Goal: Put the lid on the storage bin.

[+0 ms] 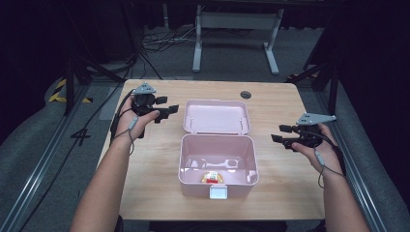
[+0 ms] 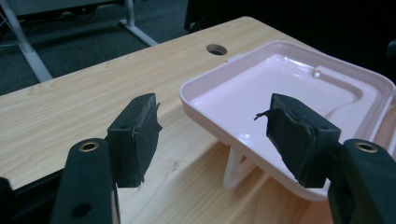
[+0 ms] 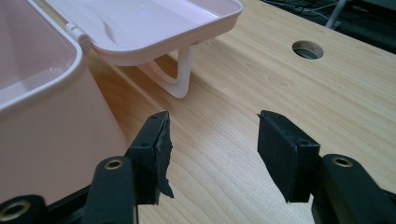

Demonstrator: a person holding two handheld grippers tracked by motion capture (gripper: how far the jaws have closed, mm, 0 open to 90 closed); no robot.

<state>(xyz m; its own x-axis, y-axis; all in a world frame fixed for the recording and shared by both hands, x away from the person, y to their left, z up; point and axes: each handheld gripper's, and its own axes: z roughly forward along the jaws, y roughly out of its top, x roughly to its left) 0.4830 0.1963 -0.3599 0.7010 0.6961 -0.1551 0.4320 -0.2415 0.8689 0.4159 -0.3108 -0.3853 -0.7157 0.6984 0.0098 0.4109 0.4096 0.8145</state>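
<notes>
While I'm holding my left gripper (image 1: 167, 107) released over the light wooden table (image 1: 145, 159), the open pale pink plastic box (image 1: 217, 166) is sitting at centre, and my right gripper (image 1: 279, 133) is hovering spread wide beside it.

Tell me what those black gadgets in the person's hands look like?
Each hand holds a black two-jaw tool. The left gripper and right gripper both carry a grey three-cornered plate on top and trail a thin grey cable. Close up, the jaws end in blocky black pads with frayed edges and small brass-ringed holes. The forearms are bare; no sleeves show.
</notes>
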